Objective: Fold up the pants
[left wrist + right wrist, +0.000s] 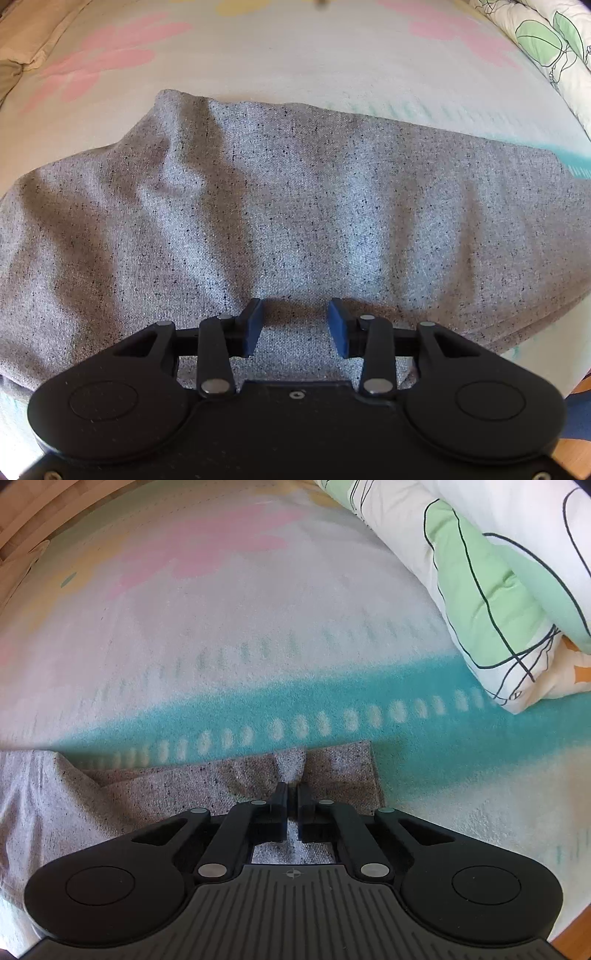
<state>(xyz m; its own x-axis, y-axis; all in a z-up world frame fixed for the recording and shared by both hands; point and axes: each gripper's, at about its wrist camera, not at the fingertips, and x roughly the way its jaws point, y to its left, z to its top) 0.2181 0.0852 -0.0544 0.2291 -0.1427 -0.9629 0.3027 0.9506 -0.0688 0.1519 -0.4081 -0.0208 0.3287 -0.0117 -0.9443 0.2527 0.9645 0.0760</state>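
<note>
Your left gripper [295,325] points steeply down over the grey speckled pants [280,206], its blue-padded fingers [254,326] standing about half apart with nothing pinched between them; the fabric lies flat under the gap. In the left wrist view the pants fill the middle of the frame, rumpled in soft ridges, with one corner poking up toward 11 o'clock and the cloth running off toward 3 o'clock. They rest on a pale bedspread [295,62] printed with pink patches, and a leaf-patterned duvet [546,40] sits bunched at 1 o'clock.

Your right gripper [291,794] has its jaws drawn nearly together on a small raised fold of the pants [207,786], which peeks up between the tips toward 12 o'clock. In the right wrist view this end of the pants lies along the bottom half, its straight edge ending just right of the gripper at about 2 o'clock from the tips. Beyond it, a teal stripe [332,694] with pale dots crosses the bedspread, and the duvet [498,590] rolls in from 1 o'clock. A wooden floor [22,513] shows at 10 o'clock.
</note>
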